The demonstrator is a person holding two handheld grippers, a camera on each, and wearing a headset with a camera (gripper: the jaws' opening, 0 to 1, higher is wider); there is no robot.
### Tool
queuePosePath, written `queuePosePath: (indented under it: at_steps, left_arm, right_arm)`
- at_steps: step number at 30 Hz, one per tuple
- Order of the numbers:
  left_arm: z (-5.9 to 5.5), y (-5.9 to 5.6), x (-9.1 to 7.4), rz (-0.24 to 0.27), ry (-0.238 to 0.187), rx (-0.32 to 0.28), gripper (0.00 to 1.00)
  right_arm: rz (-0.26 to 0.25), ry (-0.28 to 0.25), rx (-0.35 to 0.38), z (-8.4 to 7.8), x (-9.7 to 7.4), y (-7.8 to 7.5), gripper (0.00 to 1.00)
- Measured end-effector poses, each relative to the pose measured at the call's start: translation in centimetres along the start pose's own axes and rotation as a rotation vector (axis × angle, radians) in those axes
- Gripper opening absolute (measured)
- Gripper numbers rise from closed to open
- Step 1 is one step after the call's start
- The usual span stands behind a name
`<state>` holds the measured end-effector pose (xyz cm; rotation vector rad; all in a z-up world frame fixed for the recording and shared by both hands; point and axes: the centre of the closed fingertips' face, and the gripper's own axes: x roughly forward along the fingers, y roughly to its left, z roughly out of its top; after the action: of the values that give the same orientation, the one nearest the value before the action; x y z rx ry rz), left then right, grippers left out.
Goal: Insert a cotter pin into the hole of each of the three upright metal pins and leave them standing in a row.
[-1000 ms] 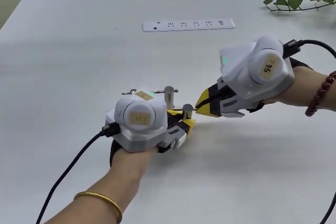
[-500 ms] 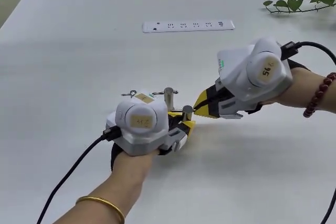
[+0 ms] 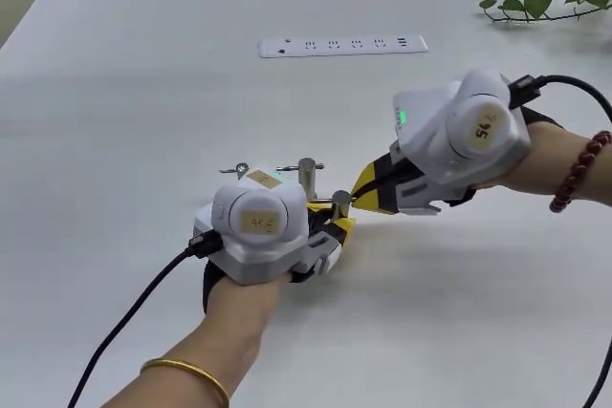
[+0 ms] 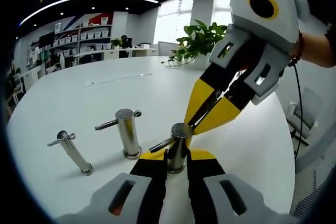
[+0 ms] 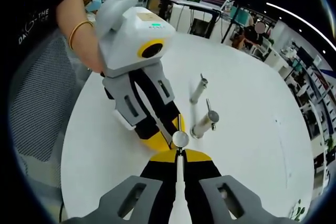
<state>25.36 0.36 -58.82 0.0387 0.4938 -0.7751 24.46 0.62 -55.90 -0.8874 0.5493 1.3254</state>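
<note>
**Third cotter pin at the near pin: hold firm, push straight**

On the white worktop (image 3: 143,93) the work is at the last of the three pins, so the task seems close to its end. To do this step well, the left tool (image 4: 177,158) should only steady. Its jaws stand narrow, closed on the lower shaft of the near metal pin (image 4: 179,139), and this pin should not turn or lean while the other side pushes.

The right tool (image 5: 179,155) comes from the opposite side with its yellow jaws drawn nearly together. As far as one can see, they pinch the loop end of the third cotter pin (image 4: 160,144), whose thin legs stick out from the far side of the hole. The push should follow the line of the hole, level and slow, because such thin wire probably bends if it is forced at an angle.

The release should then be gentle, right side first. That leaves the pin upright in the row with the middle metal pin (image 4: 127,129) and the far metal pin (image 4: 76,156), which carry fitted cotter pins (image 4: 107,124) near their tops.

The left forearm (image 3: 206,351) reaches in from below, low over the worktop, with its tool pointing forward and a little right. The right wrist (image 3: 574,174) enters from the right, with its tool pointing left and slightly down. The two tools meet almost tip to tip at the pin.
</note>
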Motion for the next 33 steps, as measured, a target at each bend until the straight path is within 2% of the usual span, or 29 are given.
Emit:
queuePosePath:
  at_steps: [7,14,20,24,33]
  left_arm:
    - [-0.3,0.1,0.0,0.004,0.016,0.01,0.12]
    - [-0.8,0.6,-0.6,0.017,0.031,0.018,0.19]
    - [-0.8,0.2,-1.3,0.001,0.03,0.042,0.24]
    - [-1.1,-0.1,-1.6,-0.009,0.035,0.049,0.28]
    - [-0.9,-0.2,-2.3,-0.029,0.025,0.049,0.36]
  right_arm:
    - [-0.007,0.016,0.016,-0.5,0.3,0.0,0.03]
    - [-0.006,-0.029,0.08,0.2,0.3,-0.1,0.08]
    - [0.012,-0.061,0.133,1.1,0.5,0.0,0.12]
    - [0.021,-0.064,0.157,1.3,0.8,0.1,0.12]
    - [0.035,-0.079,0.215,1.6,1.4,0.4,0.12]
